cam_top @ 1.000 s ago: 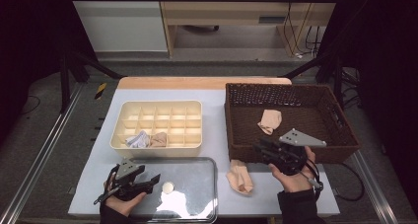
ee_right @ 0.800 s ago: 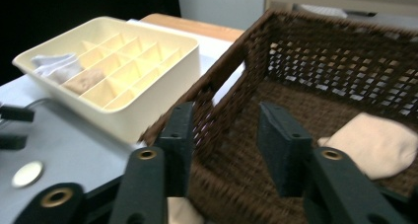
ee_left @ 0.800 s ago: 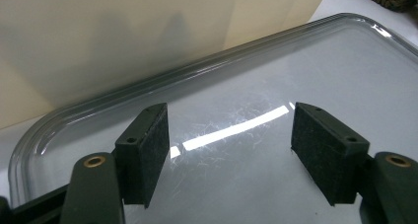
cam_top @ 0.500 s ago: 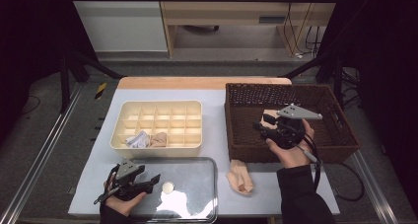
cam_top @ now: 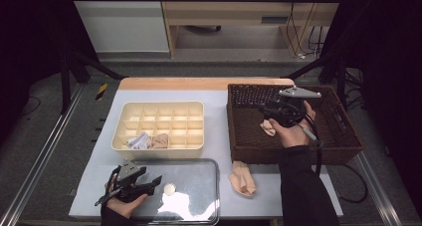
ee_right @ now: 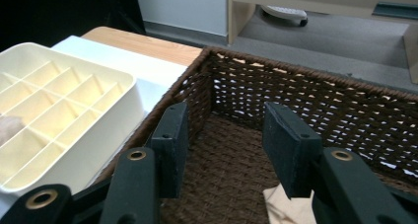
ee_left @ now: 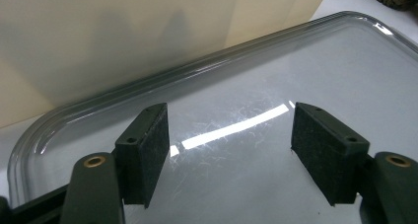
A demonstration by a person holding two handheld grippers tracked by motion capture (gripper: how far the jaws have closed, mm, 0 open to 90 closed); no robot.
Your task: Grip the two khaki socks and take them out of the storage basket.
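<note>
At the lower left of the high view, the left gripper (cam_top: 149,183) rests low on the clear lid (cam_top: 199,186), which lies flat on the desk (cam_top: 219,111). In the left gripper view its jaws stand wide apart with nothing between them — just the scratched, shiny plastic beneath and the lid's rounded rim beyond. A small pale disc (cam_top: 169,188) shows on the lid just right of this gripper.

Above the lid, in the centre left of the frame, sits the cream divider tray (cam_top: 159,149); two of its front compartments hold a whitish sock (cam_top: 139,141) and a beige sock (cam_top: 160,140) side by side.

Right of the lid, at lower centre, a beige sock pair (cam_top: 242,178) lies on the desk just in front of the basket.

At the right, the brown wicker basket (cam_top: 343,146) holds one more beige sock (cam_top: 268,128) on its floor. The right gripper (cam_top: 261,108) is held over the basket's left half, above that sock and not touching it. Its jaws have just been opening and stand apart with nothing between them; in the right gripper view the sock (ee_right: 286,209) peeks out at the bottom edge, below the right-hand jaw, with the basket's woven far wall ahead.
</note>
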